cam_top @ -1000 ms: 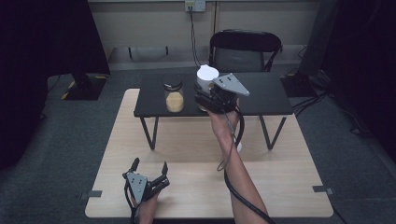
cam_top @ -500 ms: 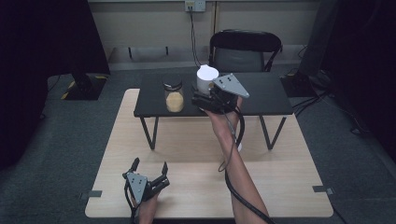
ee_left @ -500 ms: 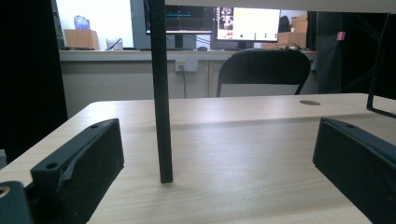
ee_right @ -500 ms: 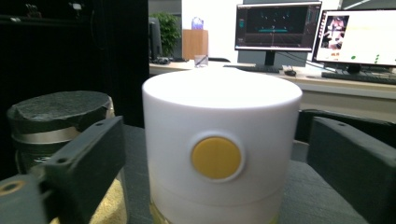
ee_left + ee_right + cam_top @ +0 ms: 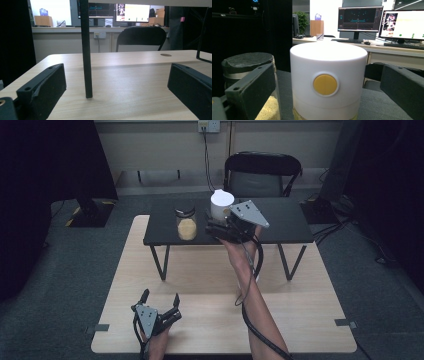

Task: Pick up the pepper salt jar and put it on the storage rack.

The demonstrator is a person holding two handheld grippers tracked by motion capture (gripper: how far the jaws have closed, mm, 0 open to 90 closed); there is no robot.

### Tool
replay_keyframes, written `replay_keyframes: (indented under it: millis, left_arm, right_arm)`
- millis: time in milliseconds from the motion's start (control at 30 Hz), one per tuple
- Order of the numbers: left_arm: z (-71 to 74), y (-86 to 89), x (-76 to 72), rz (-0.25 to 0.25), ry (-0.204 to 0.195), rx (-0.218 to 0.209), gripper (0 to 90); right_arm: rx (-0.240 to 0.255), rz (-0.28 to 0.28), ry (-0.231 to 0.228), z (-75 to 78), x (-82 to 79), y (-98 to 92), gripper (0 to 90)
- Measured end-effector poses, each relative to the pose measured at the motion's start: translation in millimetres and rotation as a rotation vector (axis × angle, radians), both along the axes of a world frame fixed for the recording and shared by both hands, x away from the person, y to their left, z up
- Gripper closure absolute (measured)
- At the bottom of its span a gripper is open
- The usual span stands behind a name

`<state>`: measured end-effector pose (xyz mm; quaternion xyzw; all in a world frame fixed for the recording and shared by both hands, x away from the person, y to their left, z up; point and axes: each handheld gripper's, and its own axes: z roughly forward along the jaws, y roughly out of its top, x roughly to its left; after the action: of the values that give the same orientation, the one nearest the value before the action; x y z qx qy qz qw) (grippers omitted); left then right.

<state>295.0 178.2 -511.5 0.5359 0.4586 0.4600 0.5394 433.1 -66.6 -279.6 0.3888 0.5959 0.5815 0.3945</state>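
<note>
A white round container (image 5: 221, 201) with a yellow button (image 5: 325, 84) stands on a low black shelf (image 5: 285, 217) that sits on the wooden table. Beside it is a glass jar (image 5: 186, 225) of yellow grains (image 5: 268, 108) with a dark lid. My right gripper (image 5: 216, 220) is level at the shelf. Its jaws have just been opening and stand wide; the white container is between its fingers (image 5: 249, 85), untouched. My left gripper (image 5: 160, 296) rests open on the table's near left, nothing between its fingers (image 5: 42, 85).
The shelf's thin black legs (image 5: 85, 50) stand on the light wooden table (image 5: 300, 305). A black chair (image 5: 262, 170) is behind the table. Monitors (image 5: 359, 18) sit on a desk at the back. Dark screens flank the room.
The right gripper's jaws have spread apart around the white container. The container, the jar and the left gripper have stayed in place.
</note>
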Motion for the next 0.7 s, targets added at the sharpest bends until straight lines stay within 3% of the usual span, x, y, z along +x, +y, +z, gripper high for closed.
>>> replay_keyframes:
  millis: [367,700]
  left_arm:
    - [0.0,0.0,0.0,0.000,0.000,0.000,1.4]
    - [0.0,0.0,-0.1,0.000,0.000,0.001,1.4]
  right_arm:
    - [-0.004,0.002,-0.061,9.5,-11.7,-4.1,0.0]
    - [-0.005,0.009,-0.058,6.2,-18.3,-8.6,0.0]
